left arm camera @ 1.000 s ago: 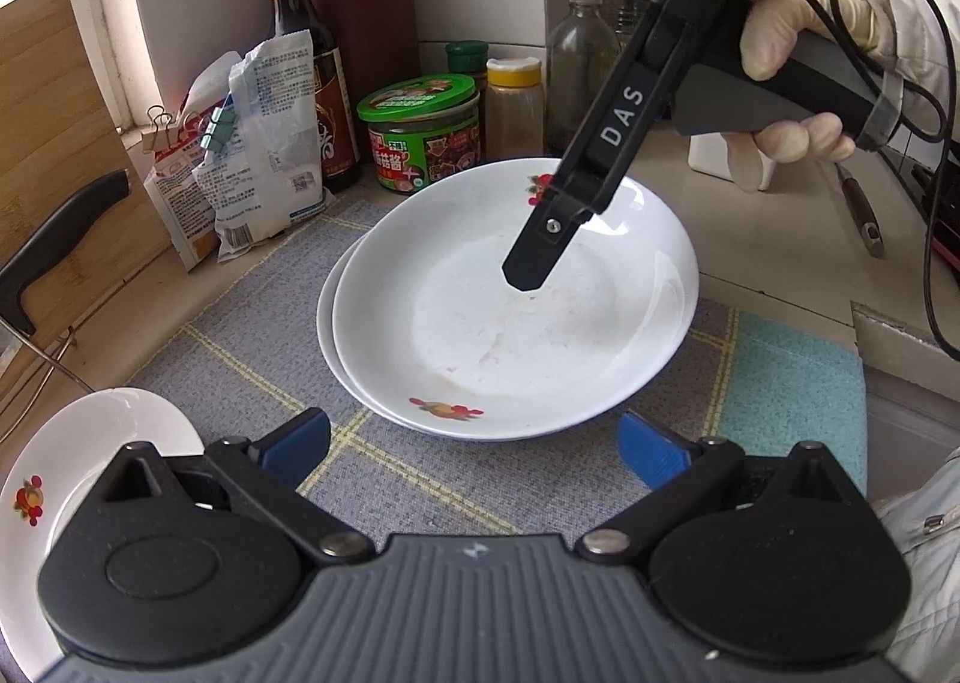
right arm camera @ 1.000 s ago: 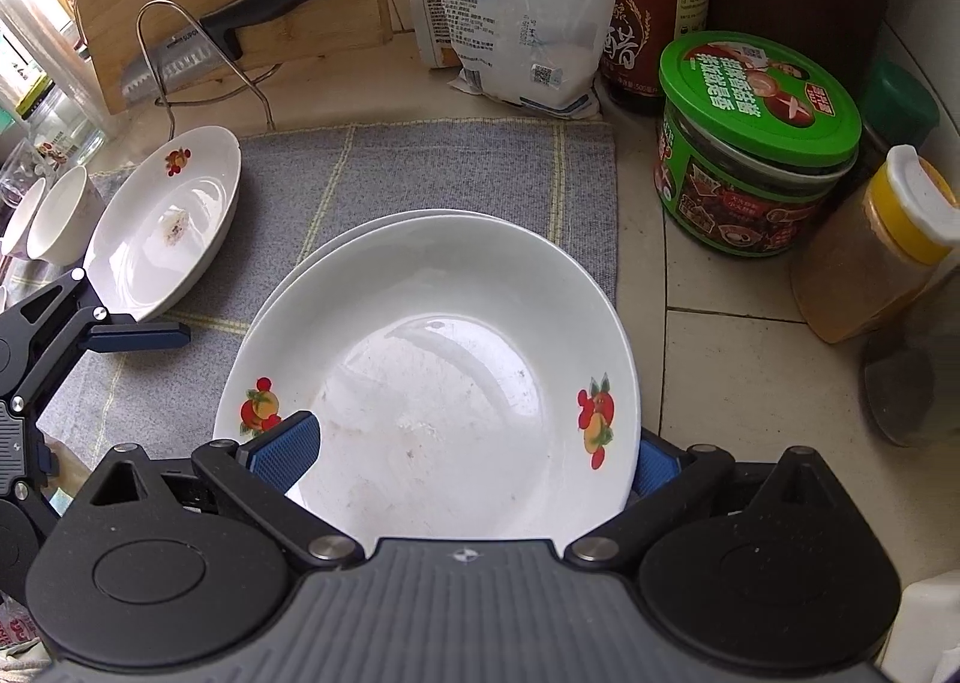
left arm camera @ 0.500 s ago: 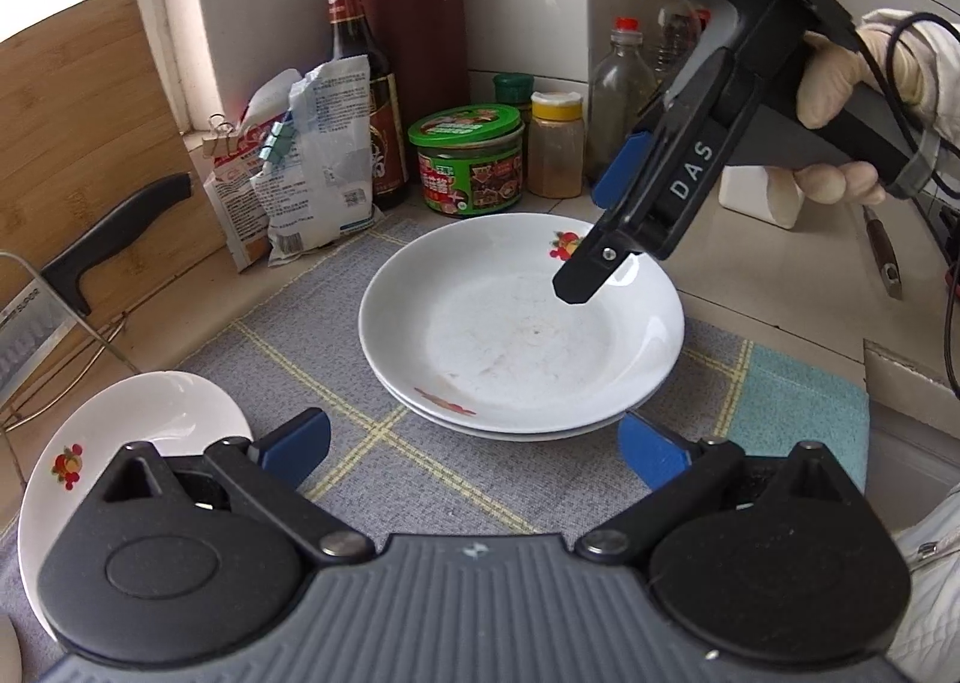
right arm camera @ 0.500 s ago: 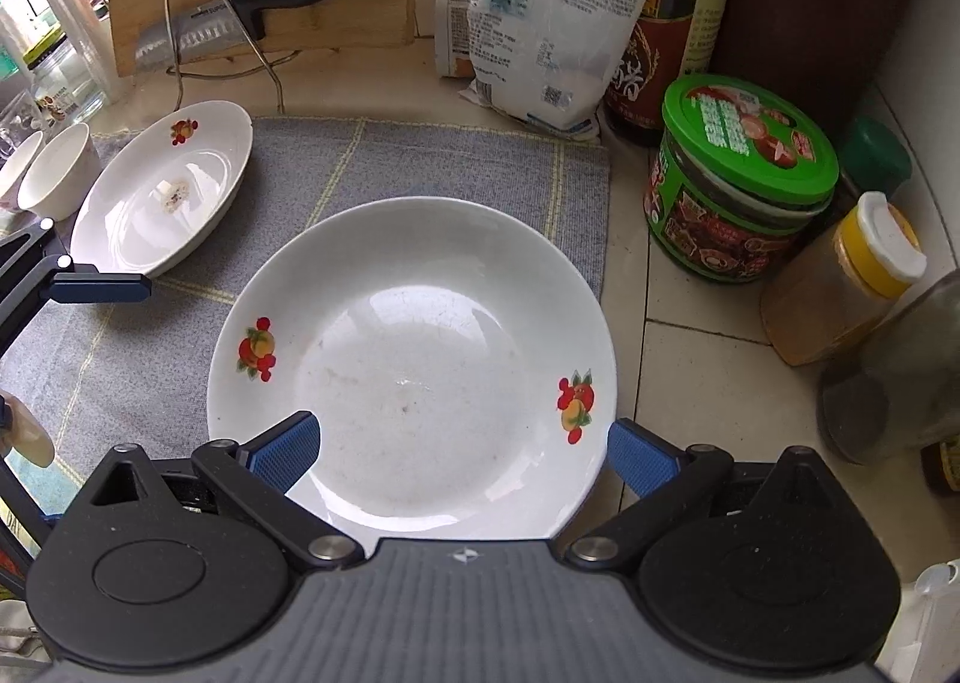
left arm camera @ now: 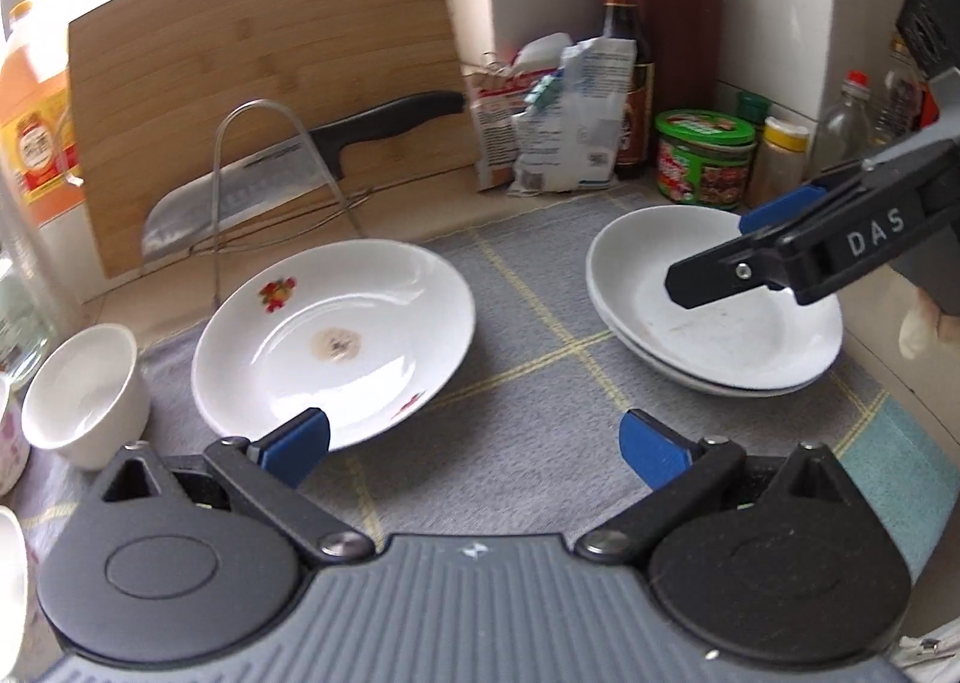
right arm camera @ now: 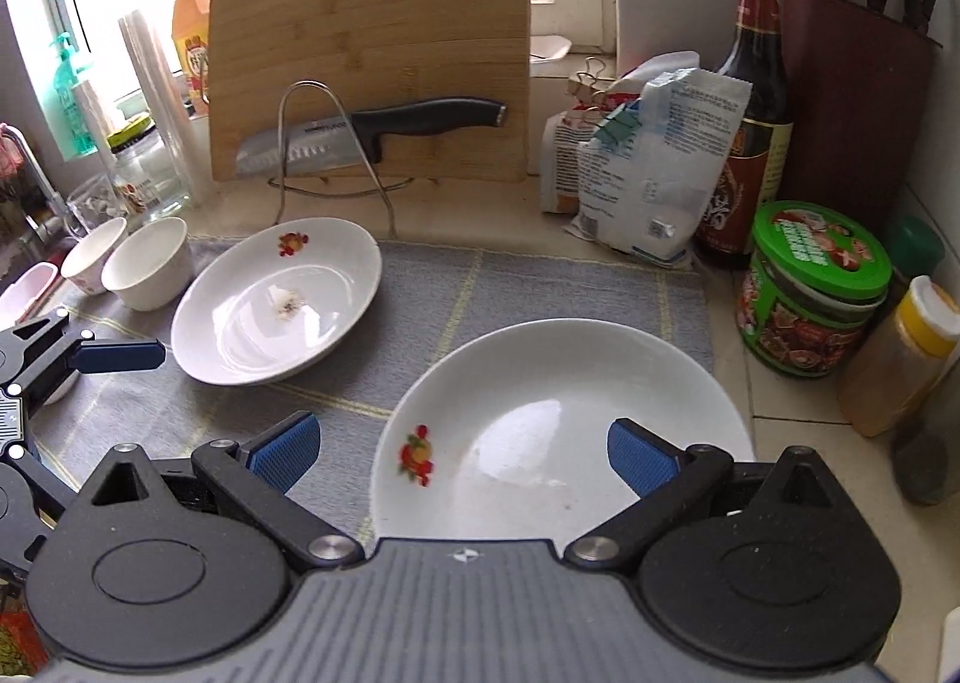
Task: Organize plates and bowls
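Note:
Two white flower-print plates sit stacked [left arm camera: 714, 317] [right arm camera: 564, 413] on the right of the grey mat [left arm camera: 528, 383]. A single plate [left arm camera: 336, 341] [right arm camera: 276, 305] with a brown stain lies on the mat's left, its near rim close to my left finger. A white bowl [left arm camera: 90, 389] [right arm camera: 150, 263] stands left of it, with a second bowl [right arm camera: 93, 254] beside that. My left gripper [left arm camera: 474, 446] is open and holds nothing. My right gripper [right arm camera: 465, 452] [left arm camera: 726, 251] is open, hovering over the stack. One of my left gripper's fingers [right arm camera: 120, 355] shows at the left edge.
A wooden cutting board [right arm camera: 372, 47] leans at the back with a knife [right arm camera: 372, 131] on a wire rack. Clipped bags [right arm camera: 648, 167], a sauce bottle [right arm camera: 750, 101], a green-lidded jar [right arm camera: 810, 287] and a spice jar [right arm camera: 900, 359] line the right side. A teal cloth [left arm camera: 900, 443] lies at the mat's right.
Both grippers have pulled back from the stacked plates. My left gripper has swung left, bringing the single plate and bowls into view. The right gripper stays open above the stack.

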A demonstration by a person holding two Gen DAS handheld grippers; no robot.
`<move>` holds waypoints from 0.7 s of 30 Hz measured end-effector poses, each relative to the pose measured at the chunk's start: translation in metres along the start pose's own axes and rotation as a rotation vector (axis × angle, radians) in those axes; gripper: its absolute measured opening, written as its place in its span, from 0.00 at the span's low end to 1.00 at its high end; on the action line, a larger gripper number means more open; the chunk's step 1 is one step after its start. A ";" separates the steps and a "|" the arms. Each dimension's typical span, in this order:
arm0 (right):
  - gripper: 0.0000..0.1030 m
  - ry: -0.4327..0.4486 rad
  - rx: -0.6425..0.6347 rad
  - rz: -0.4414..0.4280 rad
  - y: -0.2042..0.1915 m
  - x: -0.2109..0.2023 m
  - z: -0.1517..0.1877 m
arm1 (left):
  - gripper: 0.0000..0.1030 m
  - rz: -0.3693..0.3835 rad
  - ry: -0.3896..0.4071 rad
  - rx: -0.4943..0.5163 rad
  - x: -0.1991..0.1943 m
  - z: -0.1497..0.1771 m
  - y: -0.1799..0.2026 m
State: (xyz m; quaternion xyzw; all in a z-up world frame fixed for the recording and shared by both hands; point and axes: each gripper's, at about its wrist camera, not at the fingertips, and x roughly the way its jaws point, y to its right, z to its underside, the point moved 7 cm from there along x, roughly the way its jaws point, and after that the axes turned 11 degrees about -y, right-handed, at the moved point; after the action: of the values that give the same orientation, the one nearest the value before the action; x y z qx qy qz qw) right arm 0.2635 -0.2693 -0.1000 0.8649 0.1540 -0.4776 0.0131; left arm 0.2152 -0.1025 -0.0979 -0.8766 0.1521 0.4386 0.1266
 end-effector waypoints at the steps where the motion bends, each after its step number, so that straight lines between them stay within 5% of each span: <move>1: 1.00 0.001 -0.009 -0.004 -0.004 0.003 0.000 | 0.99 -0.013 -0.013 -0.022 0.001 0.004 -0.005; 8: 1.00 0.012 -0.096 0.003 -0.034 0.019 0.004 | 0.99 -0.090 -0.077 -0.096 0.012 0.026 -0.032; 21: 1.00 -0.071 -0.223 -0.062 -0.087 0.055 -0.008 | 0.99 -0.060 -0.058 -0.047 0.039 0.031 -0.062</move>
State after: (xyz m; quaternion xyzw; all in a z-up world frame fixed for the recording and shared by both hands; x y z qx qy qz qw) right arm 0.2731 -0.1712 -0.1300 0.8356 0.2321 -0.4879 0.0997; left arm 0.2382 -0.0405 -0.1424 -0.8704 0.1115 0.4634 0.1236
